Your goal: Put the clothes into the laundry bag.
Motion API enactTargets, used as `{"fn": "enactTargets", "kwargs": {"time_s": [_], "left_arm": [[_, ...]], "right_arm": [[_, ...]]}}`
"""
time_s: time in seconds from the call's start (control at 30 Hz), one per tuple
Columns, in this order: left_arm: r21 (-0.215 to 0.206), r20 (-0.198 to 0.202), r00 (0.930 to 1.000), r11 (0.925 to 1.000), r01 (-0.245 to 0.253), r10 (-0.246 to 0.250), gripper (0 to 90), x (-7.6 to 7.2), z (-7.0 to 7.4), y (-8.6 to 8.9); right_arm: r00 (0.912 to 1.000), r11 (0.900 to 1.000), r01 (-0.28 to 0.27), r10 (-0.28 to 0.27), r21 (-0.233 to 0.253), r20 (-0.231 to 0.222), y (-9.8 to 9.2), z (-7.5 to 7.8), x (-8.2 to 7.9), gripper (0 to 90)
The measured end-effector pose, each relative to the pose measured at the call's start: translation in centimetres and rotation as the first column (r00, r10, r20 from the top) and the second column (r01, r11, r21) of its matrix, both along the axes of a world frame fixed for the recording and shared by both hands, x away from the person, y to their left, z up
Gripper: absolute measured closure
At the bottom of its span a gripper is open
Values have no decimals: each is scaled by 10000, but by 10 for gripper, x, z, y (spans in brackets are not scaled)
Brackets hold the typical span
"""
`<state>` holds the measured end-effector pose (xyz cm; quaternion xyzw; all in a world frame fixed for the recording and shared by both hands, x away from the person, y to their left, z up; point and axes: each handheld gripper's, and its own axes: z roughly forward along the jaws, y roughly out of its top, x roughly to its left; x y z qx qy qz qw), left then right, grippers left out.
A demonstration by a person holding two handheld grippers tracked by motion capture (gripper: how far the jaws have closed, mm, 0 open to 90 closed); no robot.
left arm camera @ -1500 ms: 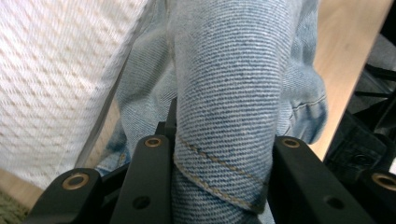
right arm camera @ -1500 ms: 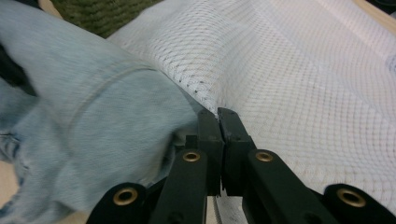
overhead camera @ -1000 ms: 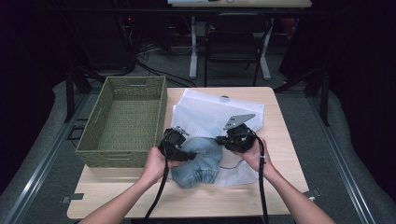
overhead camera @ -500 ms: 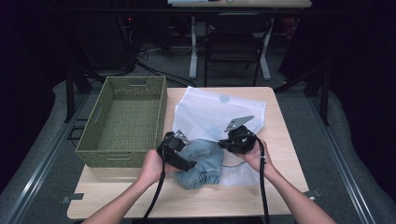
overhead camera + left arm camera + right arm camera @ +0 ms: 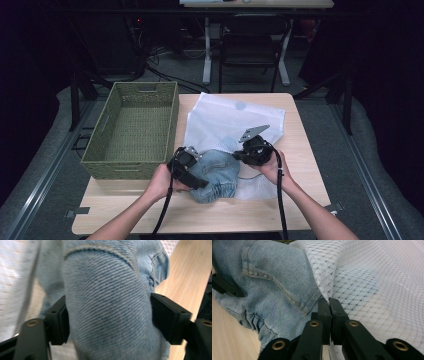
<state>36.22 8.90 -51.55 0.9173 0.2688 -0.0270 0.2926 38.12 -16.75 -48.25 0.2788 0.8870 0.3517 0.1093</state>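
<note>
Left hand-held gripper (image 5: 107,322) clamps bunched twill denim (image 5: 110,302); right hand-held gripper (image 5: 329,305) pinches white diamond-mesh bag (image 5: 372,285).

faded blue denim garment (image 5: 220,172), white mesh bag (image 5: 235,122)

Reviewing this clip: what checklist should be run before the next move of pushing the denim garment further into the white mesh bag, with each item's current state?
1. Left gripper has its jaws clamped on the light blue denim garment: ok.
2. Right gripper is pinching the edge of the white mesh laundry bag: ok.
3. Bag mouth is held open wide enough: cannot tell.
4. Garment is fully inside the bag: not ok, most lies outside.
5. Green woven basket stands apart from the work: ok.
</note>
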Motion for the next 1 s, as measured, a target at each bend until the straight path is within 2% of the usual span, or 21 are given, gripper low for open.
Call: {"fn": "enactTargets", "kwargs": {"time_s": [0.1, 0.2, 0.27, 0.4, 0.63, 0.77, 0.93, 1.0], "left_arm": [[-169, -35, 9999, 9998, 129, -130, 315, -2, -6, -3], [-365, 121, 9997, 9991, 209, -205, 468, -5, -10, -4], [-463, 296, 9993, 9987, 221, -208, 534, -6, -12, -3], [-795, 219, 9998, 9968, 24, -7, 659, -5, -15, 0], [-1186, 475, 9973, 9917, -493, 553, 711, -11, -9, 0], [-1344, 690, 9941, 9882, -741, 840, 724, -13, -2, -2], [-1586, 1057, 9867, 9817, -1057, 1233, 733, -14, 8, -5], [-1813, 1267, 9811, 9758, -1221, 1463, 735, -14, 12, -7]], "right_arm": [[10000, 10000, -50, 50, 3, -43, 0, -1, 1, 886], [9999, 10000, -37, 36, -84, -99, 1, -3, 1, 886], [9999, 9999, -52, 51, -132, -90, 2, -3, 1, 886], [9999, 9999, -48, 46, -144, -143, 4, -4, 1, 886], [10000, 9999, -36, 36, -96, -46, 4, -1, -1, 887], [10000, 9996, -86, 86, 267, 0, 3, 6, -4, 887], [9998, 9968, -174, 179, 779, -63, 4, 12, -6, 887], [9997, 9953, -226, 225, 947, 18, 4, 16, -8, 887]]}}
